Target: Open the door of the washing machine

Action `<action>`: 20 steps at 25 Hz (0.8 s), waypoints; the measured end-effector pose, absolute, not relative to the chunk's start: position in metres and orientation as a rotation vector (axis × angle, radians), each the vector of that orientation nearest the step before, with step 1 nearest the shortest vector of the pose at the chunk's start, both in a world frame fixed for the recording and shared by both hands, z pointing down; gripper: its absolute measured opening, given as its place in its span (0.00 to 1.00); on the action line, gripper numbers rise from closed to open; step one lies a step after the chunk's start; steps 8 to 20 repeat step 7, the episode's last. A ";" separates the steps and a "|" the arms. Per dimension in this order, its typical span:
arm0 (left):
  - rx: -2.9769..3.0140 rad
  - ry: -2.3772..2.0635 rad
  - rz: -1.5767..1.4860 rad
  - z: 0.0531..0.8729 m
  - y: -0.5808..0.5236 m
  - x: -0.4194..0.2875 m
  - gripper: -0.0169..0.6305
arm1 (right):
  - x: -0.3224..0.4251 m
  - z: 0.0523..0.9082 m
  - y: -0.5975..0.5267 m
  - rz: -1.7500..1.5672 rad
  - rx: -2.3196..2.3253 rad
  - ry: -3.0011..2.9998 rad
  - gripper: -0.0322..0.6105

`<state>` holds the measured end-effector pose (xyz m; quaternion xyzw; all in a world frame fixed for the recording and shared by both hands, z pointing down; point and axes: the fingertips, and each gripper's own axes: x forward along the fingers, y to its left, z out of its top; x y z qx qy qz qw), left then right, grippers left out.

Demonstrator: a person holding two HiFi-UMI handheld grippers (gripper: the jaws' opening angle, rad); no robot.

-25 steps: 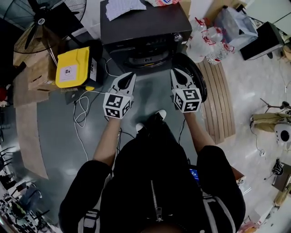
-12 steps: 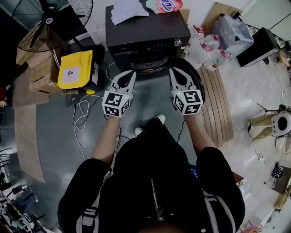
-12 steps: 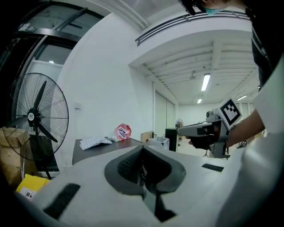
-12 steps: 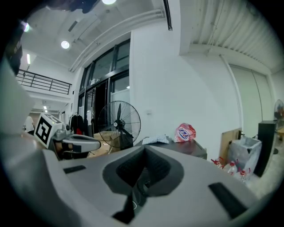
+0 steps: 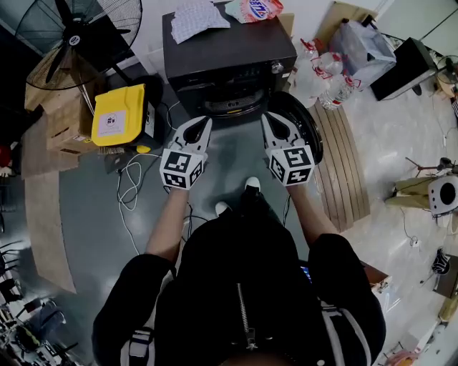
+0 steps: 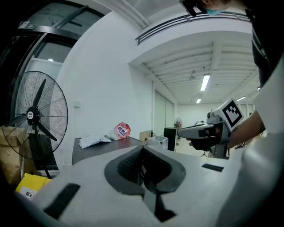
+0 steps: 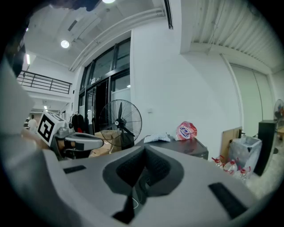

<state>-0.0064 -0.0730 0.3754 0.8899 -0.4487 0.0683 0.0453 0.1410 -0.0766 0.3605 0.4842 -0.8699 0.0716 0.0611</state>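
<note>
**Before the washing machine: door open, both grippers empty**

Against the far wall, one dark front-loading washing machine. Its top carries a crumpled patterned cloth and a pink-and-white packet.

- Round door: swung wide to the machine's right side, clear of the drum opening.
- Left gripper: held near level in front of the machine, jaws together, nothing between them.
- Right gripper: alongside the left. From above it overlaps the near edge of the open door. Jaws together, likewise empty. Whether it touches the door cannot be told.
- Standing fan: left of the machine.
- Yellow case: below the fan, on a dark box.
- White cable: looped on the grey floor near the case.
- Plastic bottles: clustered right of the machine.
- Slatted wooden board: flat on the floor, just beside the door.
</note>
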 end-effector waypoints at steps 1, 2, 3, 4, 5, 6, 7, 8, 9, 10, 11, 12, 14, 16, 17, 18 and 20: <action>2.714 -1.373 0.209 0.376 -0.075 -0.007 0.03 | 0.141 0.361 -0.078 0.219 1.462 -2.631 0.05; 2.710 -1.374 0.211 0.376 -0.077 -0.007 0.03 | 0.141 0.361 -0.080 0.220 1.459 -2.631 0.05; 2.707 -1.374 0.214 0.376 -0.080 -0.006 0.03 | 0.142 0.362 -0.082 0.220 1.458 -2.630 0.05; 2.706 -1.374 0.216 0.376 -0.083 -0.005 0.03 | 0.144 0.362 -0.085 0.220 1.458 -2.630 0.05; 2.706 -1.374 0.216 0.376 -0.086 -0.004 0.03 | 0.145 0.361 -0.088 0.221 1.459 -2.630 0.05; 2.707 -1.374 0.215 0.375 -0.089 -0.004 0.03 | 0.147 0.361 -0.092 0.222 1.460 -2.630 0.05; 2.707 -1.375 0.213 0.375 -0.093 -0.003 0.03 | 0.148 0.361 -0.096 0.223 1.462 -2.631 0.05; 2.707 -1.375 0.213 0.375 -0.093 -0.003 0.03 | 0.148 0.361 -0.096 0.223 1.462 -2.631 0.05; 2.707 -1.375 0.213 0.375 -0.093 -0.003 0.03 | 0.148 0.361 -0.096 0.223 1.462 -2.631 0.05; 2.707 -1.375 0.213 0.375 -0.093 -0.003 0.03 | 0.148 0.361 -0.096 0.223 1.462 -2.631 0.05; 2.707 -1.375 0.213 0.375 -0.093 -0.003 0.03 | 0.148 0.361 -0.096 0.223 1.462 -2.631 0.05; 2.707 -1.375 0.213 0.375 -0.093 -0.003 0.03 | 0.148 0.361 -0.096 0.223 1.462 -2.631 0.05; 2.707 -1.375 0.213 0.375 -0.093 -0.003 0.03 | 0.148 0.361 -0.096 0.223 1.462 -2.631 0.05; 2.707 -1.375 0.213 0.375 -0.093 -0.003 0.03 | 0.148 0.361 -0.096 0.223 1.462 -2.631 0.05; 2.707 -1.375 0.213 0.375 -0.093 -0.003 0.03 | 0.148 0.361 -0.096 0.223 1.462 -2.631 0.05; 2.707 -1.375 0.213 0.375 -0.093 -0.003 0.03 | 0.148 0.361 -0.096 0.223 1.462 -2.631 0.05; 2.707 -1.375 0.213 0.375 -0.093 -0.003 0.03 | 0.148 0.361 -0.096 0.223 1.462 -2.631 0.05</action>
